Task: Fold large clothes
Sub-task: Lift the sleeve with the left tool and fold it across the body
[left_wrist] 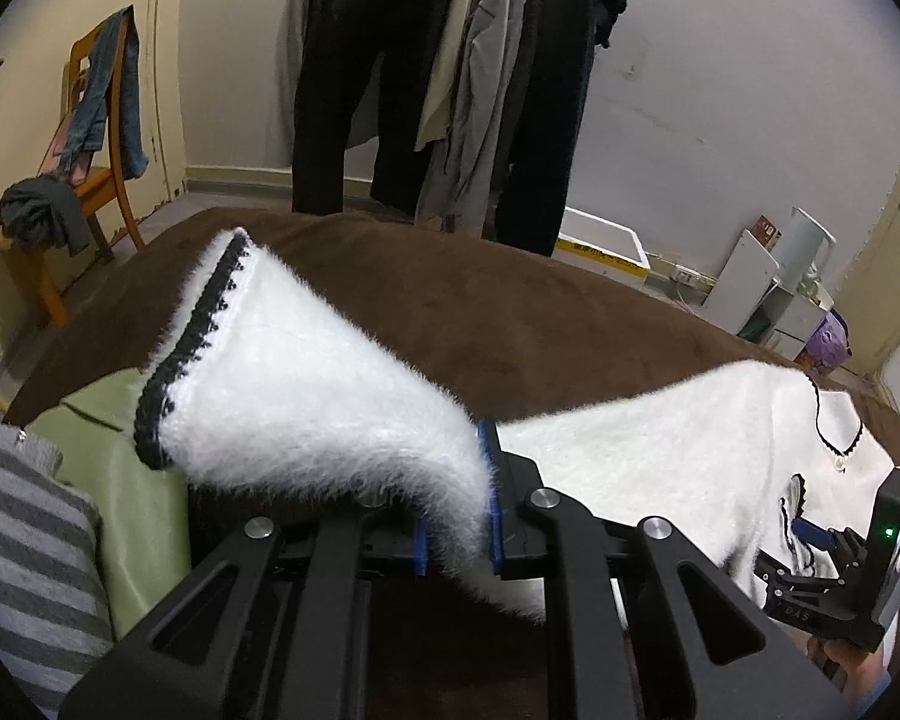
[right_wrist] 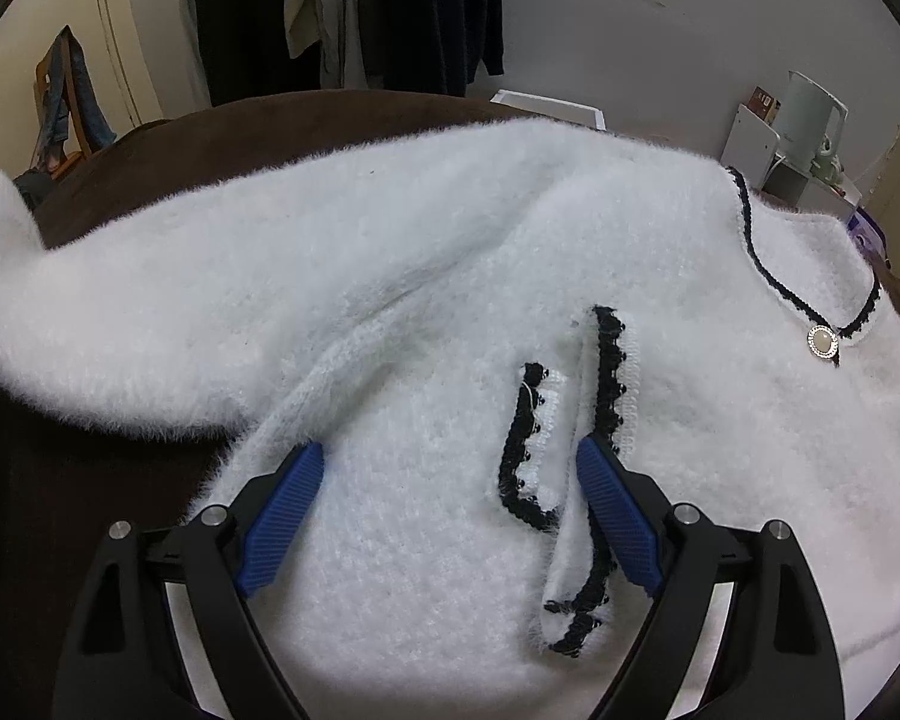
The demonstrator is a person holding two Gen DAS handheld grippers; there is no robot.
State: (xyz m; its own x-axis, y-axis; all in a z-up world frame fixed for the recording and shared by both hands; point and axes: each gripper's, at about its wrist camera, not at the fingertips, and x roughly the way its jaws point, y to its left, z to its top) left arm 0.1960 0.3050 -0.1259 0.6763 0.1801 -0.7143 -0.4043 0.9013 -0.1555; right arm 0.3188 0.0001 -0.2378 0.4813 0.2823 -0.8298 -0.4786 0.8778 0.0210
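On the left, the left gripper (left_wrist: pixel 459 516) is clamped on the sleeve (left_wrist: pixel 306 372) of the fluffy white cardigan (right_wrist: pixel 450 276), cuff flopping limp above the brown bed cover (left_wrist: pixel 450 300). It looks soft, light and floppy, best pinched at edges. On the right, the right gripper (right_wrist: pixel 450 516) hovers wide open over the cardigan's body, spread across the bed.

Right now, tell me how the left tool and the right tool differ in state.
The left tool is shut on the black-trimmed sleeve of the fluffy white cardigan; the right tool is open and holds nothing. The left tool holds that sleeve up off the brown blanket, while the right tool hovers over the cardigan's body beside a trimmed flap. Both have blue ribbed pads on black fingers.
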